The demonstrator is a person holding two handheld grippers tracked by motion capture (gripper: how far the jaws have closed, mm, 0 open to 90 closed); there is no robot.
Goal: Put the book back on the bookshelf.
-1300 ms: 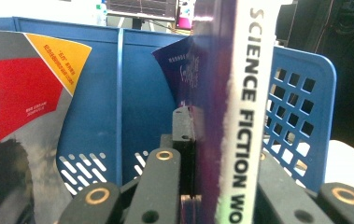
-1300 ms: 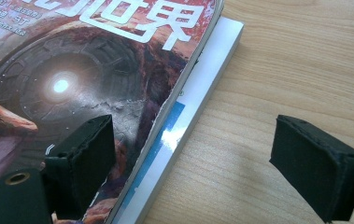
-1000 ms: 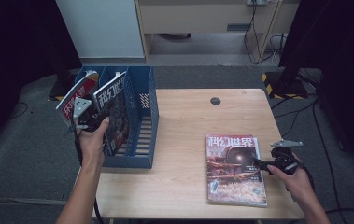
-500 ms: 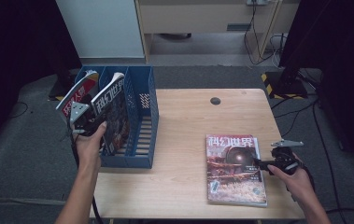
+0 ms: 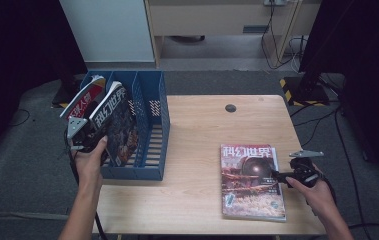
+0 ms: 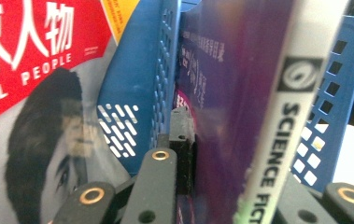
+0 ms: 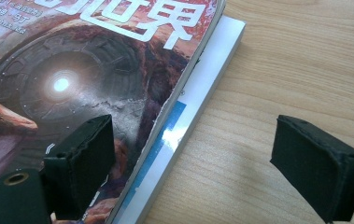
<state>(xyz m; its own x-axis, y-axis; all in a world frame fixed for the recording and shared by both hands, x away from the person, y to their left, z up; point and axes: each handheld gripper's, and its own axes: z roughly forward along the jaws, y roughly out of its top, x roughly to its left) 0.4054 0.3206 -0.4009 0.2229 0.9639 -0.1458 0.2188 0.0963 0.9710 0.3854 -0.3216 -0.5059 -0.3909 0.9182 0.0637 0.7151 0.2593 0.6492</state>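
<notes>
A dark science-fiction magazine (image 5: pixel 121 124) stands tilted in the middle slot of the blue file rack (image 5: pixel 163 117). My left gripper (image 5: pixel 97 134) is shut on it near its white spine (image 6: pixel 282 116), with one black pad (image 6: pixel 182 137) pressed flat on the cover. A red-and-white magazine (image 5: pixel 81 99) leans in the slot to the left. On the table lies a stack of two magazines (image 5: pixel 251 181). My right gripper (image 5: pixel 279 176) stands open at its right edge, one pad over the top cover (image 7: pixel 72 79), the other over bare wood (image 7: pixel 305 70).
The rack stands at the table's left edge, its right slot empty. A black round grommet (image 5: pixel 231 107) sits in the tabletop at the back. Behind the table are a pale cabinet (image 5: pixel 112 30), cables and a black-and-yellow striped foot (image 5: pixel 292 89) on the grey floor.
My left hand has drawn a little nearer and lower, taking the dark magazine deeper into the middle slot. The right hand and the stack have not moved.
</notes>
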